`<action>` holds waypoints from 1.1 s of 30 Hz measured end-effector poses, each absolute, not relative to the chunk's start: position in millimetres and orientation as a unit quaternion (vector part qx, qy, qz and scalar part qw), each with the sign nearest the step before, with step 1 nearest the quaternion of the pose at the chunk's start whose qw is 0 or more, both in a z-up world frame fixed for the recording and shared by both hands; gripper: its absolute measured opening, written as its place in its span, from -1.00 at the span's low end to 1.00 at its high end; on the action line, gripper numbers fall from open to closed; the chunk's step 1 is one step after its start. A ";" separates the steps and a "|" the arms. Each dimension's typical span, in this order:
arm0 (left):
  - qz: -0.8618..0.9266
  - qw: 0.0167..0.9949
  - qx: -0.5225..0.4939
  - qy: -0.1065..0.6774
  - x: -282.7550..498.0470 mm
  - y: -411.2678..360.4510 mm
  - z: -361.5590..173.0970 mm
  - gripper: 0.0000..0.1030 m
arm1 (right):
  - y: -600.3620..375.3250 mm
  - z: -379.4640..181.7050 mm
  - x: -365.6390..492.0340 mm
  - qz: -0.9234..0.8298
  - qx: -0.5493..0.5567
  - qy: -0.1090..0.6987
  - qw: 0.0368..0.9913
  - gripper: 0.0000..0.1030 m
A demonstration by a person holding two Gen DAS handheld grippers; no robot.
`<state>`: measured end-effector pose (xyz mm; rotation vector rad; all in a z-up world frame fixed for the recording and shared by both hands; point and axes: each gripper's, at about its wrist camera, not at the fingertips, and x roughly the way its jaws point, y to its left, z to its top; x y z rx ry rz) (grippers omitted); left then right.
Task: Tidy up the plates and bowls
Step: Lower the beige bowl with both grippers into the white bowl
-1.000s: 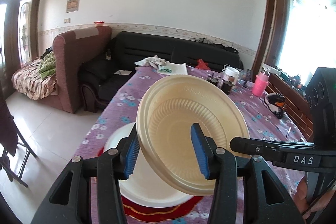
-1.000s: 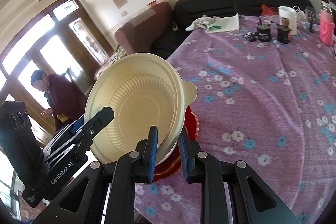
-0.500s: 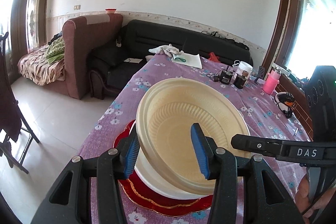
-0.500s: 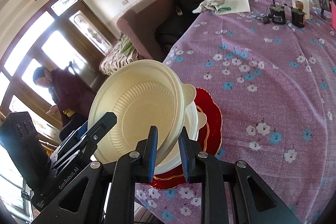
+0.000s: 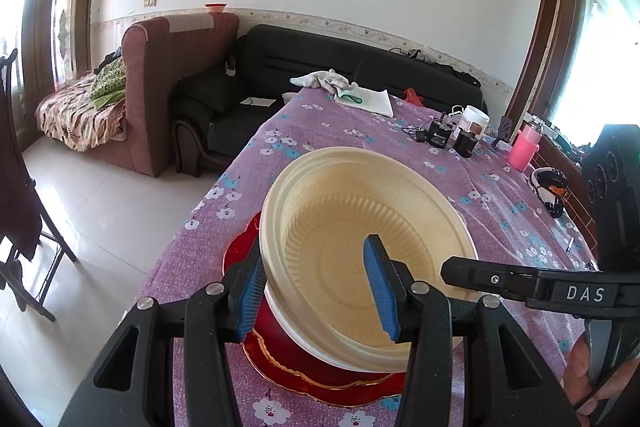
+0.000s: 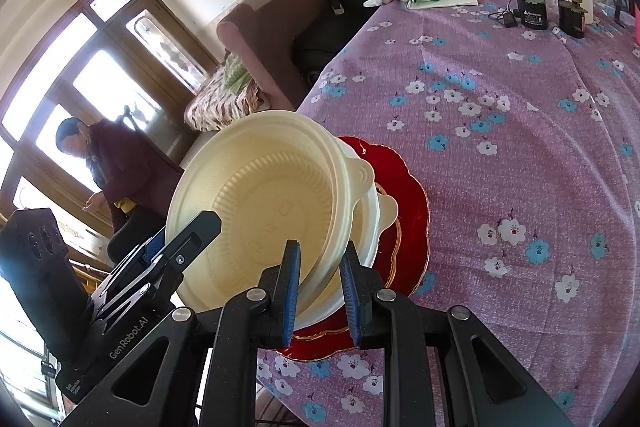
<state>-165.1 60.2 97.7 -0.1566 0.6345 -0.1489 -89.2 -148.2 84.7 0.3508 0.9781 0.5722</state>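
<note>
A: Where is the bowl relative to the grippers?

B: The cream bowl (image 5: 372,247) sits tilted between them. The left gripper (image 5: 318,291) straddles its near-left rim, blue pads either side, spread wide; whether they press the rim, I cannot tell. The right gripper (image 6: 320,291) straddles the opposite rim, pads close together; clamping is unclear too.

A: Which way does it face?

B: Its opening tips up towards the left camera. It is round, ribbed plastic with a tab handle (image 6: 362,177), nesting in a second cream bowl (image 6: 376,223) on a glossy red scalloped plate (image 6: 412,203), on the purple floral tablecloth (image 6: 520,131).
</note>
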 end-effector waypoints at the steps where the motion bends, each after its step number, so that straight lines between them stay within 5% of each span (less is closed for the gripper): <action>1: -0.073 0.944 -0.077 0.311 -164.9 60.3 97.6 -0.11 | -148.0 84.4 -89.0 0.270 0.166 0.461 0.829 -0.55; 33: -0.072 0.944 -0.078 0.314 -163.2 61.9 95.7 -0.08 | -146.6 91.6 -94.5 0.273 0.160 0.453 0.833 -0.46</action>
